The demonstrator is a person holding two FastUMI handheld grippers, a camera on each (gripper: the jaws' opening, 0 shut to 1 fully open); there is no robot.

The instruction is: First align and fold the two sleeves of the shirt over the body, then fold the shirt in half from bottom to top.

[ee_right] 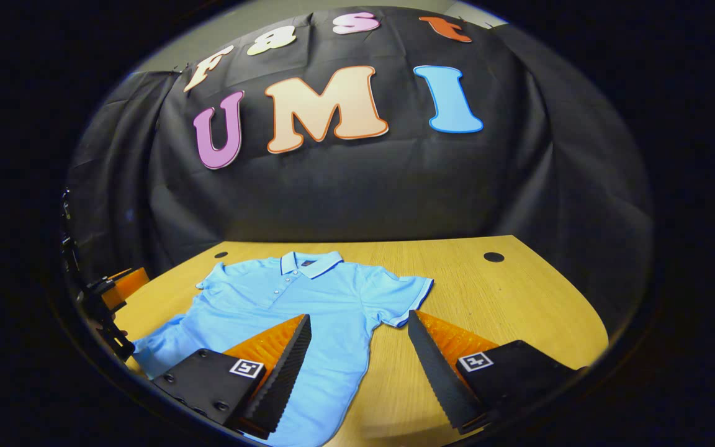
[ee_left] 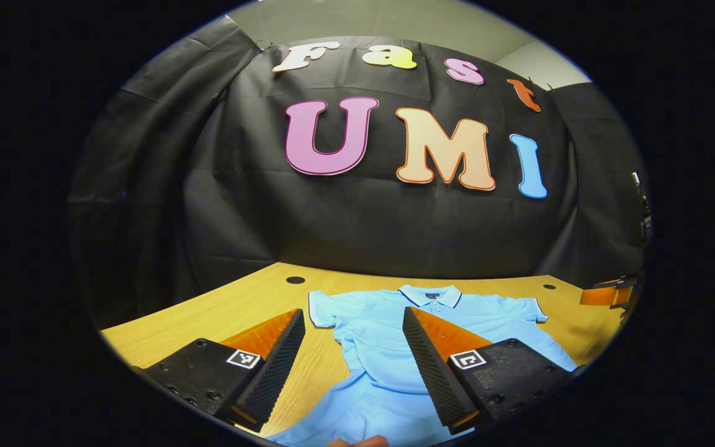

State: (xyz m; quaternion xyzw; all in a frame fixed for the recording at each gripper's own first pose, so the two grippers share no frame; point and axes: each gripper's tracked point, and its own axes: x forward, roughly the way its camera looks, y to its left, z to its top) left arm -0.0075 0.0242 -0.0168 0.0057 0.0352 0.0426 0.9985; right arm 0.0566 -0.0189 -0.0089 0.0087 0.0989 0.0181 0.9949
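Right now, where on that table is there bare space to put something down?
Bare wood lies between the shirt and the table's edge beyond the sleeve, and beside the other sleeve. The middle is covered by the shirt.

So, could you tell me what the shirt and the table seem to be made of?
Shirt: soft matte knit, probably cotton piqué; it lies limp with gentle wrinkles, and has a ribbed collar.
Table: wood or wood-look laminate, smooth satin finish; straight grain lines show, so I cannot tell which.
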